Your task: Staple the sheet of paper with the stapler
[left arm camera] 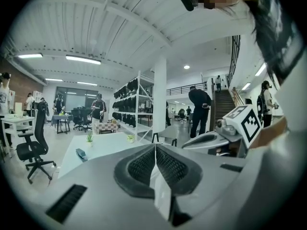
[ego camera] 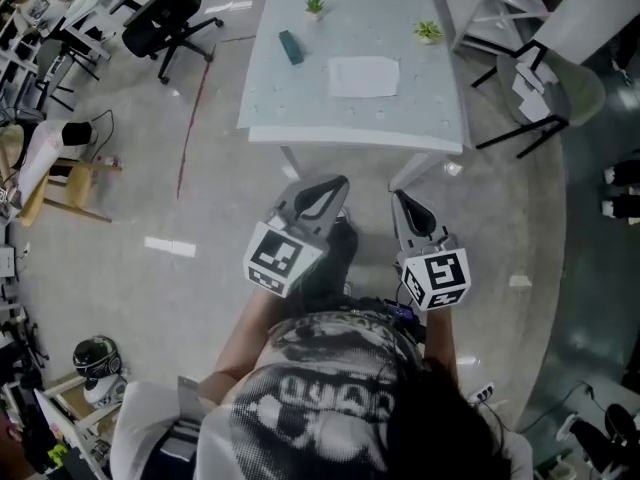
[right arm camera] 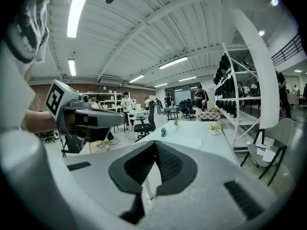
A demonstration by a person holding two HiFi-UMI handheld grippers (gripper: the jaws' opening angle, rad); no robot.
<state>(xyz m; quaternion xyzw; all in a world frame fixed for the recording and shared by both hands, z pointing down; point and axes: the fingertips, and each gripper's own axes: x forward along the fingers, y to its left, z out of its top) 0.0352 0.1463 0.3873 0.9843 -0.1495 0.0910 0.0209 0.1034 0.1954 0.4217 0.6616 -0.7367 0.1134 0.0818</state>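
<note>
Left of the pale square table [ego camera: 285, 103], out on the floor: a black wheeled office chair [ego camera: 165, 13]. Near the table's left edge, lying flat: a dark teal stapler [ego camera: 291, 46]. Just right of that, at the table's far edge: a small green potted plant [ego camera: 315, 1]. Short of the table's near edge, above the floor: the left gripper [ego camera: 335, 185], clenched on nothing. At the table's middle, apart from the stapler: a white sheet of paper [ego camera: 363, 76]. Also short of the near edge: the right gripper [ego camera: 401, 198], clamped empty. Toward the table's far right corner: a second small plant [ego camera: 428, 31].
</note>
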